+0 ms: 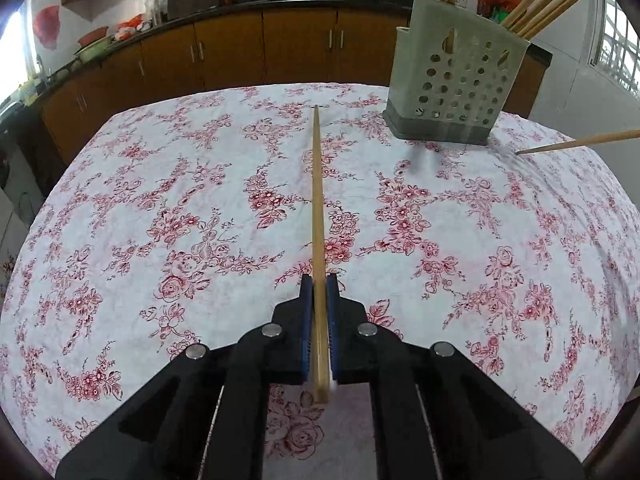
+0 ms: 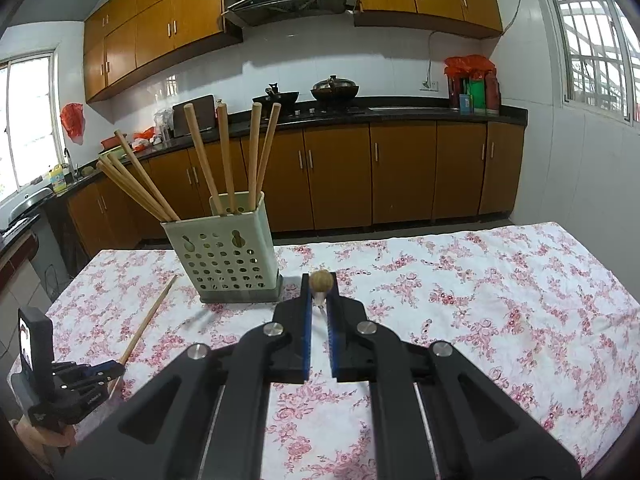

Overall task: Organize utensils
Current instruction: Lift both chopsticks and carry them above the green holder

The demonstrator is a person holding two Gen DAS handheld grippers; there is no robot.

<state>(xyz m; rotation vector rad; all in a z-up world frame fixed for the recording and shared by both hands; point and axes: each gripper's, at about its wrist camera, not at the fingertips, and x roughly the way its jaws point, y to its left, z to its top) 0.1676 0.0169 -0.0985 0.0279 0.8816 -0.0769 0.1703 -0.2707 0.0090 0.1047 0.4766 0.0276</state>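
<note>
My left gripper (image 1: 319,280) is shut on a wooden chopstick (image 1: 317,200) that runs straight ahead, low along the floral tablecloth (image 1: 160,200). The right wrist view shows the same left gripper (image 2: 116,370) and its chopstick (image 2: 148,320) at the table's left edge. My right gripper (image 2: 320,284) is shut on a second chopstick (image 2: 321,280), seen end-on, and held above the cloth to the right of the holder. The tip of that second chopstick (image 1: 580,144) enters the left wrist view from the right. A pale green perforated holder (image 2: 224,256) (image 1: 456,80) stands on the table with several chopsticks upright in it.
The tablecloth (image 2: 480,300) covers the whole table. Its far edge lies just behind the holder. Beyond a strip of floor stand brown kitchen cabinets (image 2: 400,176) under a dark counter with woks (image 2: 334,90). A person's hand (image 2: 44,436) holds the left gripper at the lower left.
</note>
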